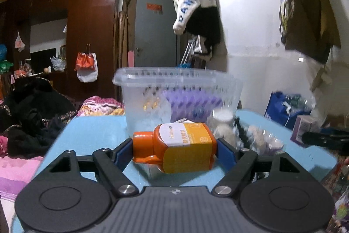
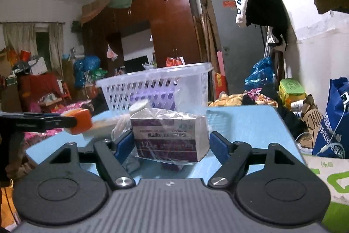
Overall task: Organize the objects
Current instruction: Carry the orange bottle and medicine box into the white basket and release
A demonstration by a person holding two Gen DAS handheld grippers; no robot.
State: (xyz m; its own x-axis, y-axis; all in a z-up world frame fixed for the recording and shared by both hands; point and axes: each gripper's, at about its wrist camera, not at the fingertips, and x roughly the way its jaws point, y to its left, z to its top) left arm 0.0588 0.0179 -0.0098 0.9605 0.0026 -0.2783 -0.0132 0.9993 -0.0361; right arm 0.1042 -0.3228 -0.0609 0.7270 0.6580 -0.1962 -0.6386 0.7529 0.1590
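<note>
Left gripper (image 1: pixel 174 151) had its jaws clamped on an orange bottle (image 1: pixel 181 147), held sideways, cap to the left, lifted above the blue counter (image 1: pixel 91 134). The bottle sat just in front of the clear perforated basket (image 1: pixel 178 91), not yet over its rim. In the right wrist view the same bottle (image 2: pixel 79 121) showed at the left edge, pinched in the other gripper.

Right gripper (image 2: pixel 172 145) had a purple box (image 2: pixel 170 137) in clear wrap between its fingers. Left pad looked to touch the box; right pad appeared slightly off it, so can't tell whether the jaws were truly clamped or just closing around it. Box seemed to rest on or just above the counter, near the basket.

Progress: basket already held something purple (image 1: pixel 192 102) and some yellowish bits, so partly filled. Still loose on the counter beside the basket: a white-capped jar (image 1: pixel 222 118) and a blurred clear bag of pale items (image 1: pixel 259 137). Judged roughly midway: bottle and box in hand but not dropped in, at least two items left.
</note>
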